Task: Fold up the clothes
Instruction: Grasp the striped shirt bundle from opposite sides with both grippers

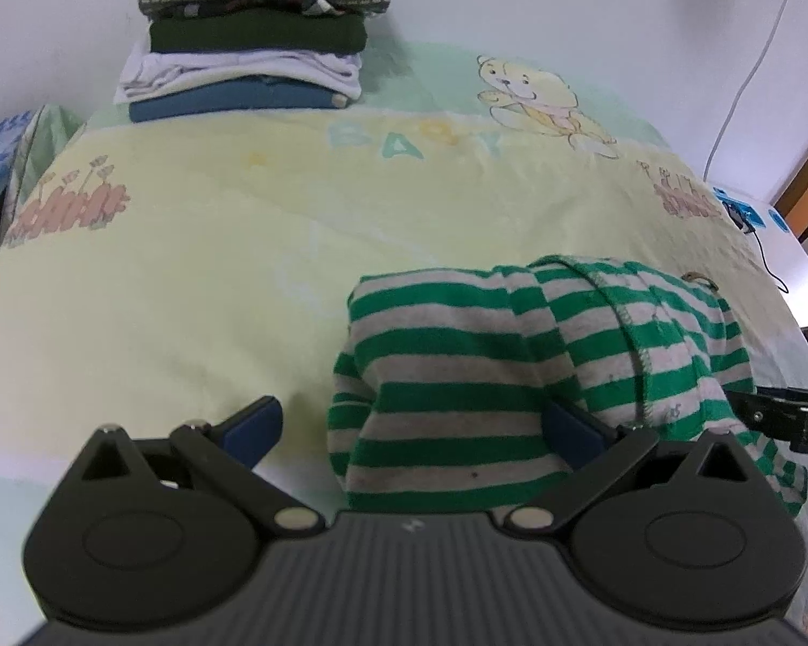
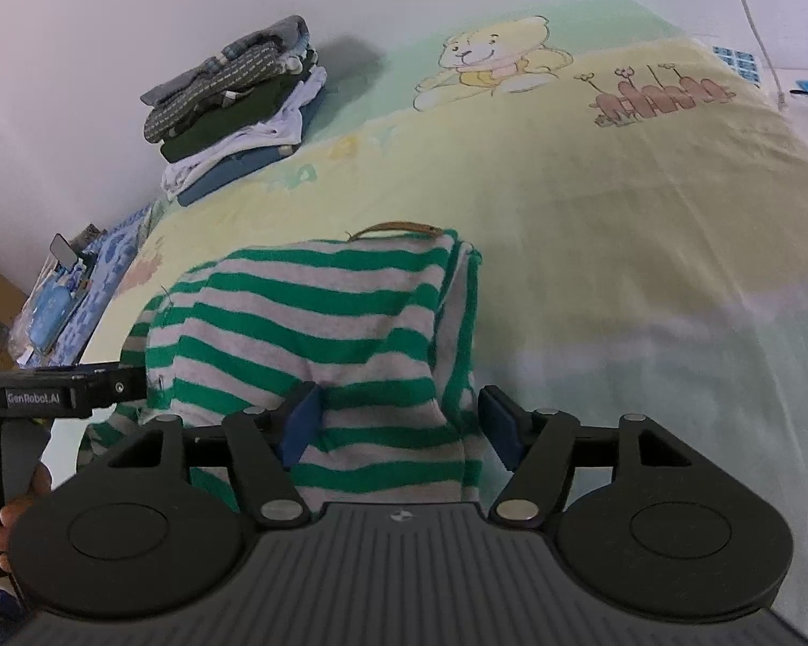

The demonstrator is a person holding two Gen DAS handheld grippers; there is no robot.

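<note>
Right wrist view: your right claw (image 2: 398, 425) gapes open astride the striped garment (image 2: 318, 317), which lies on the bed (image 2: 619, 215) straight ahead, reaching away. Your left claw (image 1: 415, 430) is open too, the garment toward its right finger.

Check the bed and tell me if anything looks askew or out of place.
The green striped garment lies bunched and only partly folded at the near edge of the bedsheet, with a thin brown strap poking out at its far edge. The stack of folded clothes by the wall leans a little; its top layers overhang.
</note>
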